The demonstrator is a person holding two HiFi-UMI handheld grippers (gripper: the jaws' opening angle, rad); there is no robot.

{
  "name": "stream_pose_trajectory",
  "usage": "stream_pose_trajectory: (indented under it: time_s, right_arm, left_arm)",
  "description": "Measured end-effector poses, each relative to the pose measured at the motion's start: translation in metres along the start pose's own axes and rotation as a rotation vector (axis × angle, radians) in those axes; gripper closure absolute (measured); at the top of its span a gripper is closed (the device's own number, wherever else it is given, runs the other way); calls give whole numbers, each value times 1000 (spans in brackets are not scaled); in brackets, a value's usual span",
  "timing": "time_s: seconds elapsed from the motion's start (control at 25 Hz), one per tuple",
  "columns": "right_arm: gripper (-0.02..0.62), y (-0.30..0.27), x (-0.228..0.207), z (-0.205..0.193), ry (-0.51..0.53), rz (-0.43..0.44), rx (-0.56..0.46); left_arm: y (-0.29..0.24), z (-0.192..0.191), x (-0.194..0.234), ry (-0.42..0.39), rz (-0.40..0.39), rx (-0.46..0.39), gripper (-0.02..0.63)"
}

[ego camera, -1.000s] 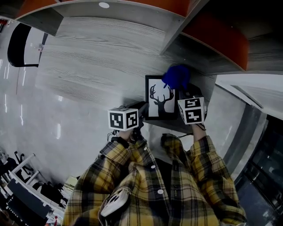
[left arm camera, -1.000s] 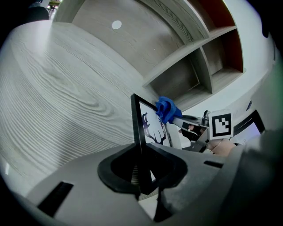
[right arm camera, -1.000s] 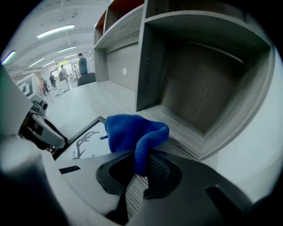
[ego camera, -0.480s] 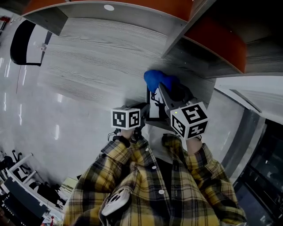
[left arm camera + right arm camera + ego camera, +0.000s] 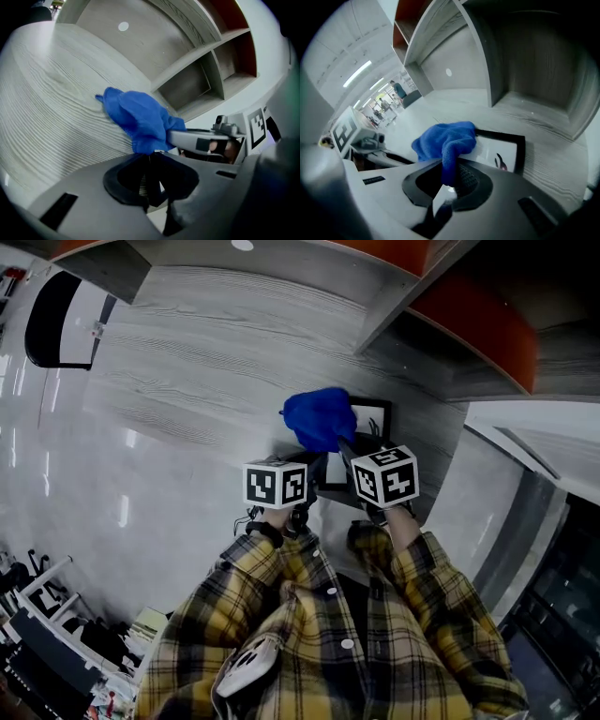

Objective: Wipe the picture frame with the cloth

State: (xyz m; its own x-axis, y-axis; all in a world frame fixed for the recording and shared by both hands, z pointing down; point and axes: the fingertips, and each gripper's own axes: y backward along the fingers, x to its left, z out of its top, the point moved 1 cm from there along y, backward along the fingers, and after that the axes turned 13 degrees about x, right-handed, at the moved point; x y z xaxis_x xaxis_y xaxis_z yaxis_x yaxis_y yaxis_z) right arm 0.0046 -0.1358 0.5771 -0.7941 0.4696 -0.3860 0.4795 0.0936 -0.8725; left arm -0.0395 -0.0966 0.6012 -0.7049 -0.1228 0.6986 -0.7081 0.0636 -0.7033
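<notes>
A black picture frame point(image 5: 373, 416) with a white deer print lies on the grey wood-grain desk point(image 5: 206, 362). A bunched blue cloth point(image 5: 319, 418) covers its left part. My right gripper point(image 5: 342, 442) is shut on the cloth point(image 5: 443, 140) and holds it against the frame point(image 5: 506, 150). My left gripper point(image 5: 314, 470) sits at the frame's near left edge, with its jaws closed on a thin dark edge that looks like the frame's. In the left gripper view the cloth point(image 5: 138, 119) hangs just past my left gripper point(image 5: 150, 180), and one of the right gripper's fingers point(image 5: 201, 140) shows behind it.
Open shelf compartments point(image 5: 525, 61) with orange backs point(image 5: 469, 315) stand at the desk's far side. A white panel point(image 5: 487, 484) borders the desk on the right. The person's yellow plaid sleeves point(image 5: 281, 615) fill the lower head view.
The right gripper has swept the blue cloth leftward across the frame, from its upper right corner to its left side. The left gripper has hardly moved.
</notes>
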Motion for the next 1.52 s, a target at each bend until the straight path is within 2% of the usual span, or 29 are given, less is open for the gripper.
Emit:
stream_pose_trajectory:
  time_s: [0.08, 0.32, 0.68, 0.8, 0.92, 1.12, 1.28, 1.36, 1.52]
  right_arm:
    - [554, -1, -13, -11, 3, -47, 27]
    - [554, 21, -52, -23, -45, -139, 17]
    - [554, 54, -102, -49, -173, -226, -8]
    - [554, 65, -107, -59, -188, -242, -9]
    - [554, 88, -85, -47, -188, -181, -93]
    - [554, 132, -13, 7, -173, 43, -313]
    - [554, 136, 32, 36, -173, 170, -406]
    - [554, 117, 40, 36, -209, 212, -390]
    - [554, 54, 38, -2, -317, 234, -234]
  left_arm:
    - [1, -1, 1, 7, -9, -1, 537]
    - [2, -2, 2, 12, -14, 0, 538]
    - [1, -1, 2, 5, -15, -2, 538]
    - [1, -1, 2, 1, -14, -1, 538]
    - [1, -1, 3, -4, -11, 4, 538]
    - [0, -2, 2, -8, -7, 8, 538]
    - [0, -2, 1, -14, -7, 11, 538]
    - [1, -2, 2, -13, -6, 10, 538]
    - [0, -2, 0, -12, -11, 11, 538]
